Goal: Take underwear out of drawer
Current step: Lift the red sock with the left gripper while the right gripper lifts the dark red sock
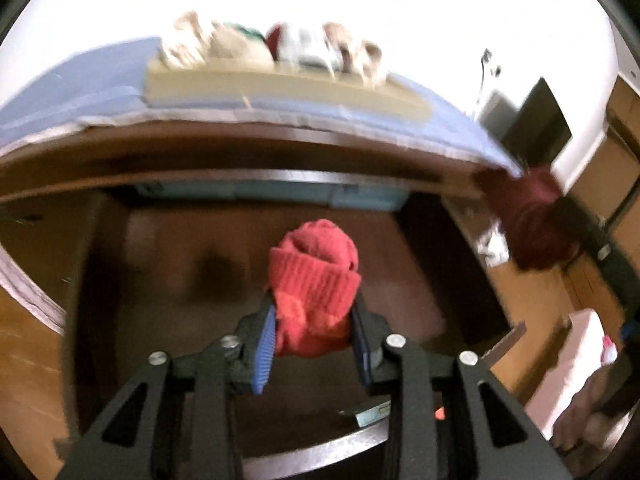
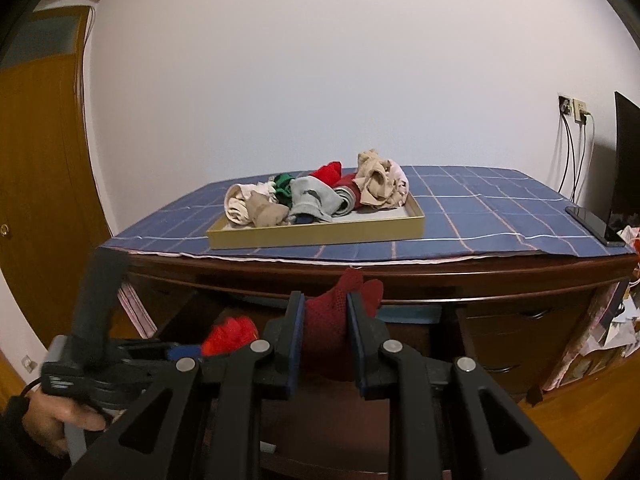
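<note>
My left gripper (image 1: 314, 304) is shut on a bright red knitted piece of underwear (image 1: 316, 264), held above the dark open drawer (image 1: 180, 272). In the right wrist view that left gripper (image 2: 192, 352) shows at the lower left with the bright red piece (image 2: 230, 334), and a hand (image 2: 52, 416) grips its handle. My right gripper (image 2: 324, 300) is shut on a dark red mesh piece of underwear (image 2: 326, 336), in front of the dresser edge. The dark red piece (image 1: 532, 220) also shows blurred at the right of the left wrist view.
A gold tray (image 2: 320, 234) with several bundled garments sits on the blue checked cloth (image 2: 480, 216) on the dresser top. A phone (image 2: 592, 224) and a dark screen (image 2: 626, 160) are at the right. A wooden door (image 2: 36, 160) is at the left.
</note>
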